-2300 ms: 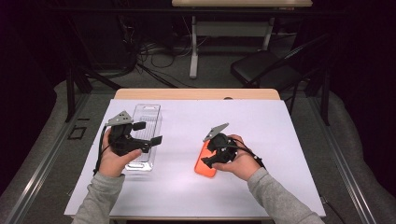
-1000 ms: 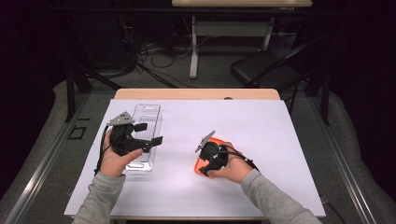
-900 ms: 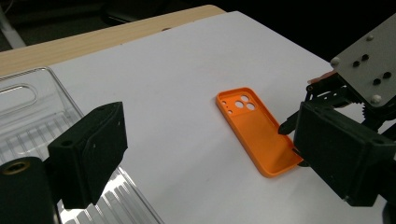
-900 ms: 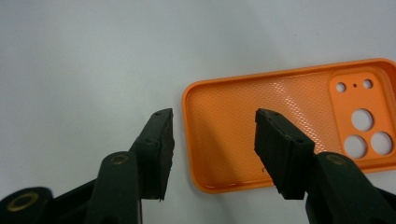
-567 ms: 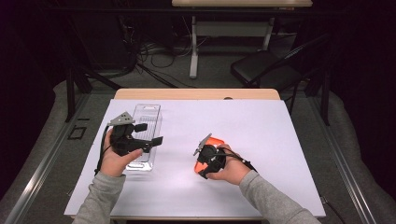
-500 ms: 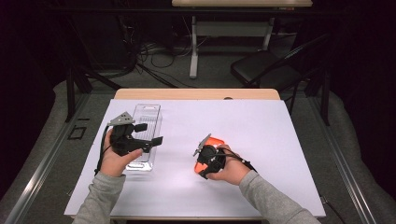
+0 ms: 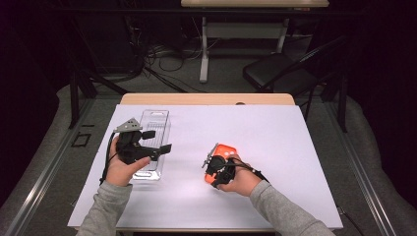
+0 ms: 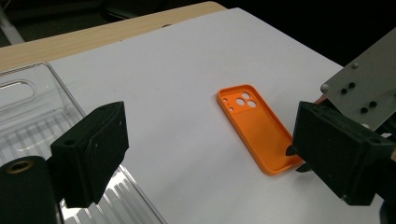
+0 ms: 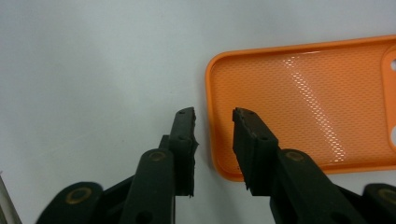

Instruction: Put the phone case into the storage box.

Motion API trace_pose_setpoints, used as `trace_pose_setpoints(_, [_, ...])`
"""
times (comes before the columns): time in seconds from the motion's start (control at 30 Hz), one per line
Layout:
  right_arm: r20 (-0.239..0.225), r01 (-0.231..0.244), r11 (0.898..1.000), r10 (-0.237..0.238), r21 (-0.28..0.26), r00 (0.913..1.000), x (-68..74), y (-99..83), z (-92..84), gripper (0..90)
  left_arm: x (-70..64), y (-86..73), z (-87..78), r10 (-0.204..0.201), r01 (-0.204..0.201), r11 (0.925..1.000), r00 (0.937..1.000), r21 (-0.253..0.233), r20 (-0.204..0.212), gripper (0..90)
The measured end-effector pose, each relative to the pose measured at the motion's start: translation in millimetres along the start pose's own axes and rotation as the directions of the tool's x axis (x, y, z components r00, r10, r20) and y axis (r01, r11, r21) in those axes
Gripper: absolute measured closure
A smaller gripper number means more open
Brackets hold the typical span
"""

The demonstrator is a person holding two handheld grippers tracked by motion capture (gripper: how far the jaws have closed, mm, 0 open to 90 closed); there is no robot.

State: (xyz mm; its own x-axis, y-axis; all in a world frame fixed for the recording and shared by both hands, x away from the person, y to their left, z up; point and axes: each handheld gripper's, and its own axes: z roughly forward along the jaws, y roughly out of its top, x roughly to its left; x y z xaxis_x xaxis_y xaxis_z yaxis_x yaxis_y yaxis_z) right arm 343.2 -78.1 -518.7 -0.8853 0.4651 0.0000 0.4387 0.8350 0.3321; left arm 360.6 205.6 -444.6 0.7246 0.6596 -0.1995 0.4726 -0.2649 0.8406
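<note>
White sheet [image 7: 295, 162] spread over a wooden table [image 7: 206, 99], its far edge left bare. Beyond it, a dark chair [image 7: 280, 73], tangled cables [image 7: 157, 54] on grey floor, and a white table leg [image 7: 203, 54].

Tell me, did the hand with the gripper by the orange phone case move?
Yes. The right gripper slid left and toward the table's near edge, along the orange phone case. Its fingers have just been closing around the case's rim.

High view overhead, far; both gripper views close, low; all share orange phone case [image 7: 223, 157]
</note>
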Motion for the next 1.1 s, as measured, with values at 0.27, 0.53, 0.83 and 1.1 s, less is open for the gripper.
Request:
trace_pose_setpoints(0.27, [0.005,0.005,1.0,-0.005,0.019,1.0,-1.7,0.0,4.5,74.0,0.3,-0.5,0.7,-0.005,0.005,1.0,1.0,0.002,0.003,11.0])
trace_pose_setpoints(0.53, [0.005,0.007,0.999,-0.007,0.042,1.0,-2.0,-0.9,9.0,78.4,0.5,-0.7,0.7,-0.008,0.008,1.0,1.0,0.002,0.002,11.1])
trace_pose_setpoints(0.83, [-0.007,0.009,0.999,-0.008,0.046,0.9999,-1.9,-1.9,10.1,84.6,0.8,-0.8,1.2,-0.006,0.006,1.0,1.0,0.006,0.001,11.1])
trace_pose_setpoints(1.1, [-0.008,0.025,0.999,-0.025,0.048,0.9997,-0.8,-1.9,10.0,87.9,1.2,-1.3,1.6,-0.01,0.01,0.9999,0.9999,0.006,0.003,11.1])
